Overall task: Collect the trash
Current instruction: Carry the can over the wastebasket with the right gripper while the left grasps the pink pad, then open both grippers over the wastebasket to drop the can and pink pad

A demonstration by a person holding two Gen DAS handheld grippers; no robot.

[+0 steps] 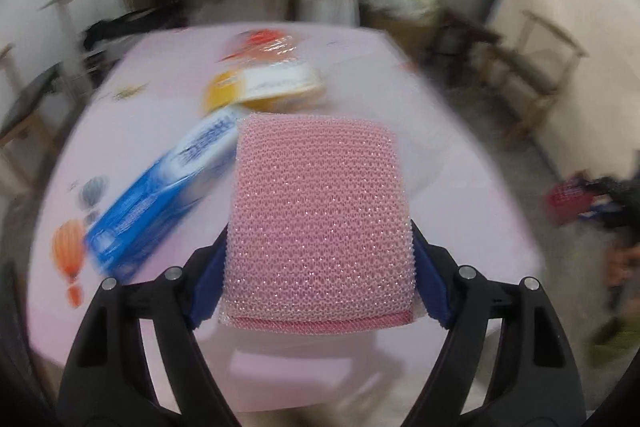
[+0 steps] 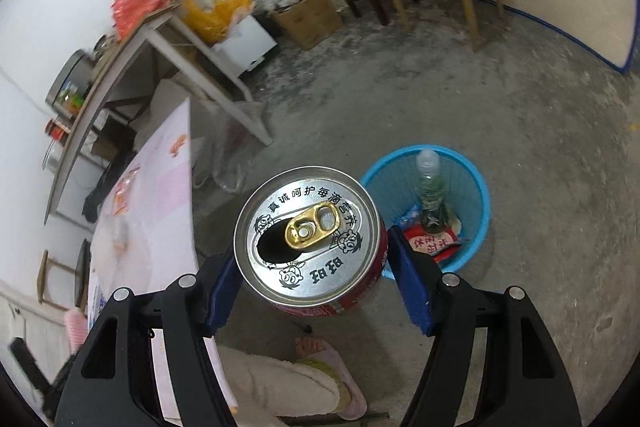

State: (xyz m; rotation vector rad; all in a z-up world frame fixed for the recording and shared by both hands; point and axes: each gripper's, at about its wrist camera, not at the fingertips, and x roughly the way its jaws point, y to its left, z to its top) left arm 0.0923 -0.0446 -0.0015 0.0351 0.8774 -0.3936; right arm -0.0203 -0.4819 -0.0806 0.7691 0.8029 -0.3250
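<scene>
Right hand-held gripper (image 2: 316, 281) clamps the opened can (image 2: 308, 239) beside the blue bin (image 2: 476, 195), likely for dropping; left hand-held gripper (image 1: 320, 267) grips a pink sponge (image 1: 320, 219) above the counter (image 1: 460, 207).

Black tool (image 1: 320, 247) arms, blue pads (image 1: 206, 283), silver screws (image 1: 109, 283)
</scene>
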